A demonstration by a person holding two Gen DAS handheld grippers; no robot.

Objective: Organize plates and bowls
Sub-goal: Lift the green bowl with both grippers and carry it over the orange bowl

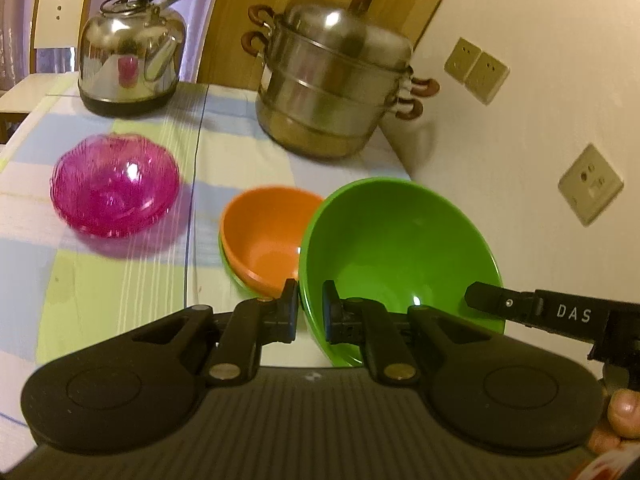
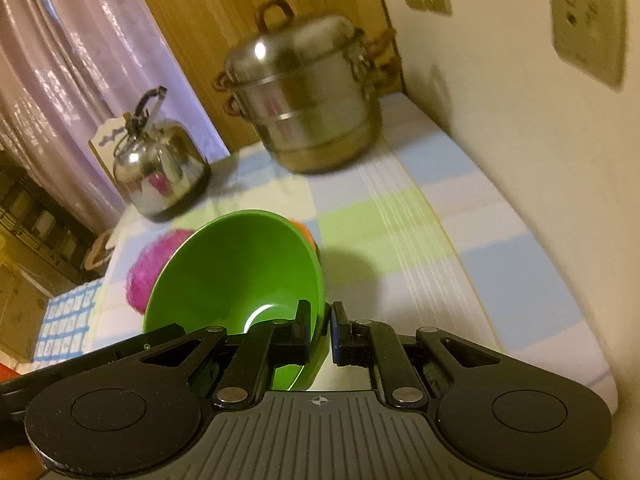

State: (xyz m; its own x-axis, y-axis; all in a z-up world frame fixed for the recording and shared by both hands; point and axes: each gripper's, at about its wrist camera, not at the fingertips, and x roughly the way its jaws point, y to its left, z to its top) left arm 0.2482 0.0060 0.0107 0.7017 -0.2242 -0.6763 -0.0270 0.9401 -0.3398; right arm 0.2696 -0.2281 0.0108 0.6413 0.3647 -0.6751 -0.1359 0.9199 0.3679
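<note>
Left tool [image 1: 310, 309]: squeezed tight on the near left rim of the big green bowl [image 1: 396, 240], one finger inside and one outside.
Right tool [image 2: 320, 330]: squeezed tight on the other side of the same rim; its black arm marked "DAS" pokes in at the right edge of the left wrist view.
Green bowl: held up by both tools at the lower middle of both views, tipped on a slant, above the tabletop [image 1: 120, 304].
Orange bowl [image 1: 264, 236]: just left of the green bowl, sitting inside another green one underneath.
Pink bowl [image 1: 114, 192]: middle left of the left wrist view, well apart from the others.
Back of the tabletop: a shiny kettle [image 1: 132, 48] at upper left and a big steamer pot [image 1: 332, 80] at upper middle.
What could go wrong: I think the slanted bowl could slip, because each tool only pinches a thin bit of rim. It could also bump the orange bowl, which is very close.
Hard to see: the green bowl's bottom is hidden behind the tools. Both views are blurry. The pink bowl is mostly hidden in the right wrist view. No plates show.
</note>
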